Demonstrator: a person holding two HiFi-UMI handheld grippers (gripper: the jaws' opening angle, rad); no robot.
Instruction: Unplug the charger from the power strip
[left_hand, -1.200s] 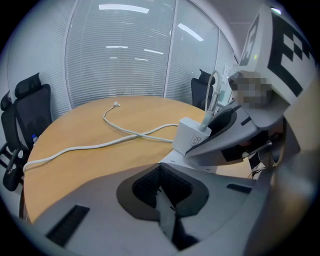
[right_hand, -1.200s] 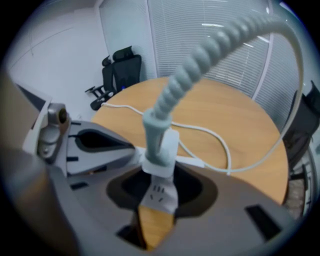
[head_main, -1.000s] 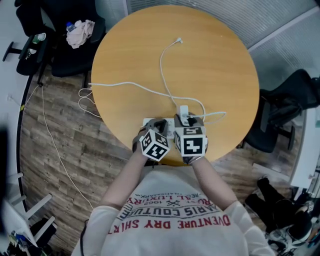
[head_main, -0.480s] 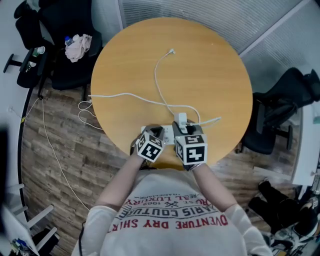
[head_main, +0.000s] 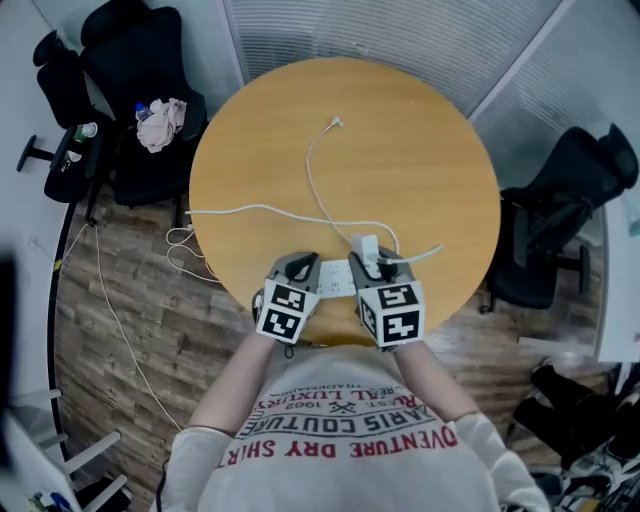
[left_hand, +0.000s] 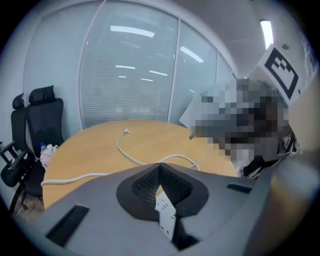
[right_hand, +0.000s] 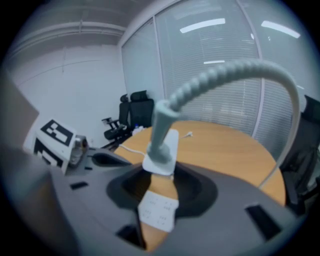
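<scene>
A white power strip lies near the front edge of the round wooden table. My right gripper is shut on the white charger just past the strip's right end. In the right gripper view the charger sits between the pads of my right gripper, and bare wood shows between it and the strip. The charger's cable loops across the table. My left gripper hovers at the strip's left end. In its own view the left gripper has its tips together above the strip.
The strip's own cord runs left and drops off the table's edge to coils on the wooden floor. A black chair with a cloth and a bottle stands at the back left. Another black chair stands to the right.
Both grippers have risen from the strip, the left one more, and its cube has moved left, away from the right one. The charger stays in the right jaws.
</scene>
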